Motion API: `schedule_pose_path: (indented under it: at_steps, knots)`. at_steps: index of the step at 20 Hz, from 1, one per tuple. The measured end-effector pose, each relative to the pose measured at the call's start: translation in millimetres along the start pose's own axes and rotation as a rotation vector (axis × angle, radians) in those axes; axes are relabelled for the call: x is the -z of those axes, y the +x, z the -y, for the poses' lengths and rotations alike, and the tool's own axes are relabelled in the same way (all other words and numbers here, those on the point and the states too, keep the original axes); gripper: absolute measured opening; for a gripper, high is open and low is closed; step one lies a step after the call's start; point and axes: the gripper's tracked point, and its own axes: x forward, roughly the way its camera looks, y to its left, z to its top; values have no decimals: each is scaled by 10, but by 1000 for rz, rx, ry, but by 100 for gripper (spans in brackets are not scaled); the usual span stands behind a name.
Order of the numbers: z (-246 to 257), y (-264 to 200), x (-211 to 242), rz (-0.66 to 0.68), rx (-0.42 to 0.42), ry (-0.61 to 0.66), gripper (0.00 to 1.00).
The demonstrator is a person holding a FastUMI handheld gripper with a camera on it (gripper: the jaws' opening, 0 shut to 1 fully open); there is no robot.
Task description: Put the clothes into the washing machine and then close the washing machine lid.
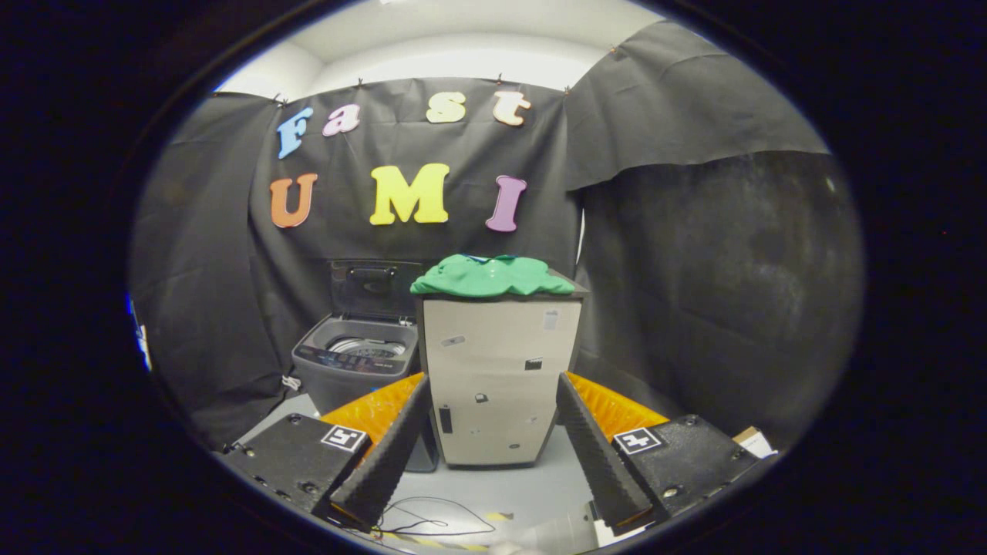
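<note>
A green garment (492, 276) lies bunched on top of a tall pale cabinet (497, 378), straight ahead and well beyond my fingers. To the cabinet's left, lower down, stands a grey top-loading washing machine (356, 362) with its dark lid (372, 288) raised upright against the wall, the drum visible inside. My gripper (493, 443) is open, fingers spread wide with nothing between them, the cabinet's lower front framed in the gap.
Black cloth walls close the booth at the back and both sides. The grey floor (493, 501) between me and the cabinet has a thin cable (432, 520) lying on it near my fingers.
</note>
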Motion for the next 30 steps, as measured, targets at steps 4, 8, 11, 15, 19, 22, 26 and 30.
schedule_pose_path:
  at_steps: [4, 8, 11, 15, 19, 22, 26, 30]
  knots:
    - [-69, 31, -214, 19, 5, -19, 100]
    - [-125, 132, -471, 32, 13, -26, 100]
    - [-163, 252, -677, 39, 13, -19, 100]
    - [-159, 490, -1052, 49, 4, 4, 100]
    - [-101, 926, -1387, 26, 1, -28, 100]
    - [-118, 1307, -1738, 30, -13, -16, 100]
    - [-67, 1965, -2125, 27, -17, -6, 100]
    - [35, 2577, -2405, 5, -19, -7, 100]
